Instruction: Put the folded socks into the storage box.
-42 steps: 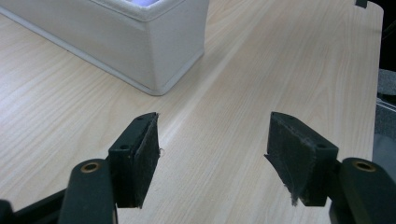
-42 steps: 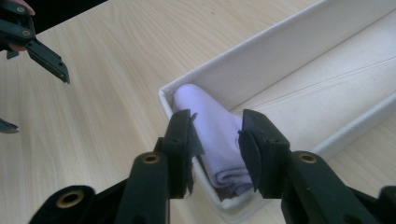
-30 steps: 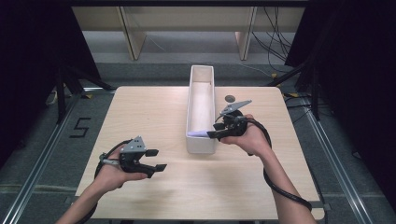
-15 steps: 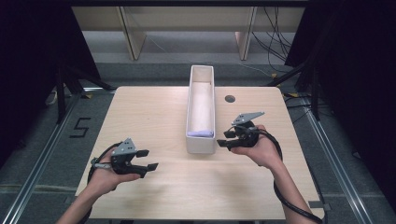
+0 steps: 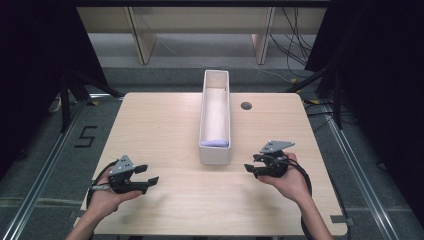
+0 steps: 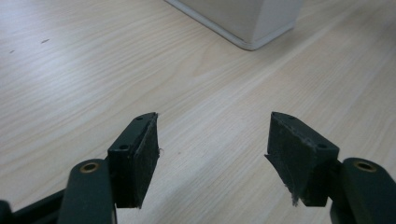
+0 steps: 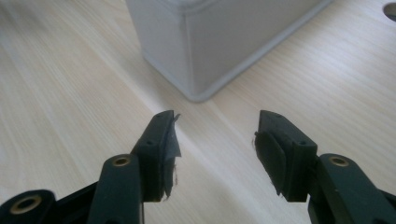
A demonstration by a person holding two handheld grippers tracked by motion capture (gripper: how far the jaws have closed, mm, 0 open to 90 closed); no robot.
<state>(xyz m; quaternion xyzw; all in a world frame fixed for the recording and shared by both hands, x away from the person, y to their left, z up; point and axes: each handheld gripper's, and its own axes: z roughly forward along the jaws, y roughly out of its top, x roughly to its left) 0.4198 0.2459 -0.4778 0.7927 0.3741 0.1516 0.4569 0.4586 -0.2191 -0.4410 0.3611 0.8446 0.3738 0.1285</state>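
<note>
A long white box (image 5: 215,152) stands lengthwise in the middle of the wooden table (image 5: 165,125). A pale lavender thing (image 5: 215,142) lies inside it at the near end. My right gripper (image 5: 251,164) is held just right of the box's near end and points left toward it. Its jaws have just been opening and nothing is between them. In the right gripper view the gripper (image 7: 215,119) is open, with the box corner (image 7: 196,51) straight ahead. My left gripper (image 5: 149,174) hovers near the front left, open and holding nothing. In the left gripper view the gripper (image 6: 212,123) faces the box (image 6: 252,21).
A small round hole (image 5: 246,105) sits in the tabletop right of the box. Black cables trail from both grippers toward the near table edge. Beyond the table's far edge are floor, table legs and loose cables (image 5: 292,45).
The right gripper has drawn back from the box's near end toward the person and lowered, its jaws wider. The left hand has also moved nearer and down.
</note>
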